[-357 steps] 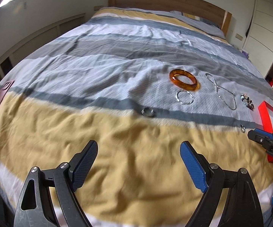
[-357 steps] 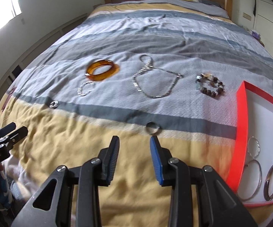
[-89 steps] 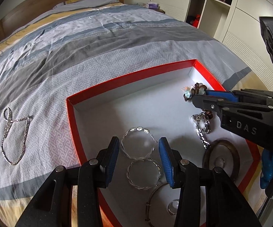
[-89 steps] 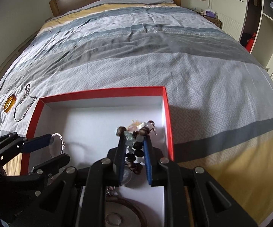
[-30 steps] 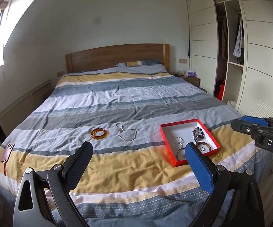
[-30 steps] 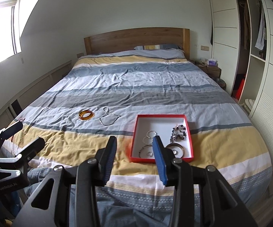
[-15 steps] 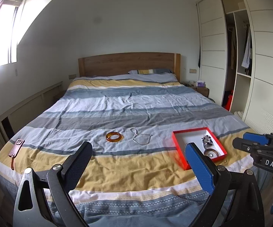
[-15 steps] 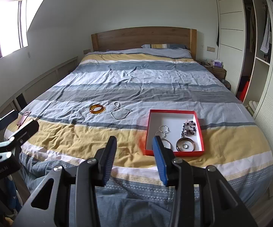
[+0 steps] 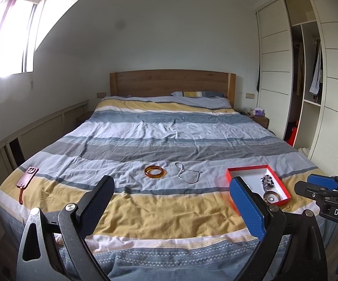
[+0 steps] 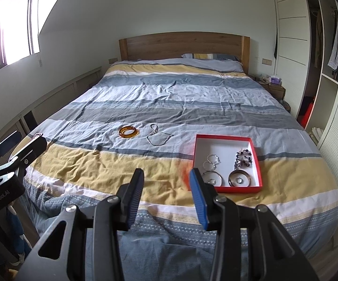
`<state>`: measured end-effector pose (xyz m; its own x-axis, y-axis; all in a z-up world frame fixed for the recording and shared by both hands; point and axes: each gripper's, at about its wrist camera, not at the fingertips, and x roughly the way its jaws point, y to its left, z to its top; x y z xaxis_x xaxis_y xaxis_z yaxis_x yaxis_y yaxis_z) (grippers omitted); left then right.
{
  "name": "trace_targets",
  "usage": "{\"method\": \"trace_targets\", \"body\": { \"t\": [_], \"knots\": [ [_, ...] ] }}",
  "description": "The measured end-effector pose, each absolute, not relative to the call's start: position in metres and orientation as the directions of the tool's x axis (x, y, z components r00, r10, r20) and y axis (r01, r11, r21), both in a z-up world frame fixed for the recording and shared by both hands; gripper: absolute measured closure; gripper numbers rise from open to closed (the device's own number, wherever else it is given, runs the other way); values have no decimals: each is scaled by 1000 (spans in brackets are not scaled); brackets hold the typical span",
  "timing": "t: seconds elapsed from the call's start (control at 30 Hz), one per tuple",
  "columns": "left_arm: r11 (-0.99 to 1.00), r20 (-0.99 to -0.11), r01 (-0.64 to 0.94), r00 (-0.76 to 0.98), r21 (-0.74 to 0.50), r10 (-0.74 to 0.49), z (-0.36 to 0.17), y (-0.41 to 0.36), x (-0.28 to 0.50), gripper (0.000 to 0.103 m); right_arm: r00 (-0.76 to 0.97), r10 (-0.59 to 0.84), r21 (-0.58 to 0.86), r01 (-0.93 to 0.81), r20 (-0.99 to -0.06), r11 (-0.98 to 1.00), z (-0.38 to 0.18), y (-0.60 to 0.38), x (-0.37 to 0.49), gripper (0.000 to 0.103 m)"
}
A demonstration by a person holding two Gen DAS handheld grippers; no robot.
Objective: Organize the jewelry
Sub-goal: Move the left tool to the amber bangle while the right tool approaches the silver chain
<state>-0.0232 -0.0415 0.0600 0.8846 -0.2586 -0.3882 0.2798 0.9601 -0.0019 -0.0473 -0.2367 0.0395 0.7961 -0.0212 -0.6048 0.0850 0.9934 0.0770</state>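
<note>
**Lying loose beside the red box: one bangle, one chain**

Resting on the striped bed (image 10: 192,98), the red box (image 10: 258,180) is the landmark: a shallow rectangular tray with a white floor, its long axis running from the foot of the bed toward the headboard (image 10: 183,45). Inside it, counted from the right wrist view, are two small silver rings (image 10: 212,160) side by side at its middle, two larger bangles (image 10: 212,178) along the near wall, each with a small ring lying within it, and one beaded bracelet (image 10: 245,155) near the right wall, with a short chain piece just below it.

Left of the box, on the pale grey stripe, one silver necklace (image 10: 158,138) lies in a loose loop, its narrow clasp end pointing toward the headboard. Just beyond it, farther left of the box, one amber bangle (image 10: 128,131) lies flat. Far left of the box, near the bed's edge, one brown leather tag (image 9: 27,176) lies with its strap trailing toward the foot of the bed.

Both sets of tongs hang off the foot of the bed, well apart from the box. The left tongs (image 9: 173,201) are spread wide and hold nothing; the right tongs (image 10: 166,192) are parted more narrowly, also holding nothing.
</note>
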Motion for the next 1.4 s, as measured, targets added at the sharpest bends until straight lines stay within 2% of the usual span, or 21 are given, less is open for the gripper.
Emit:
{"method": "trace_targets", "body": {
  "t": [0.13, 0.63, 1.17, 1.4],
  "knots": [
    [963, -409, 271, 878, -6, -249, 51, -37, -17, 6, 788, -23, 77, 89, -615, 993, 33, -234, -40, 56],
    [976, -539, 216, 820, -19, -191, 6, -25, 43, 5, 706, 5, 98, 91, -708, 991, -18, -234, 18, 48],
    [982, -707, 187, 690, -32, -154, -55, 3, 126, 5, 638, 118, 164, 13, -761, 986, -61, -222, 98, 47],
    [979, -743, 196, 646, -56, -172, -73, 10, 173, 2, 604, 142, 181, 3, -784, 983, -82, -221, 149, 46]
  ]
}}
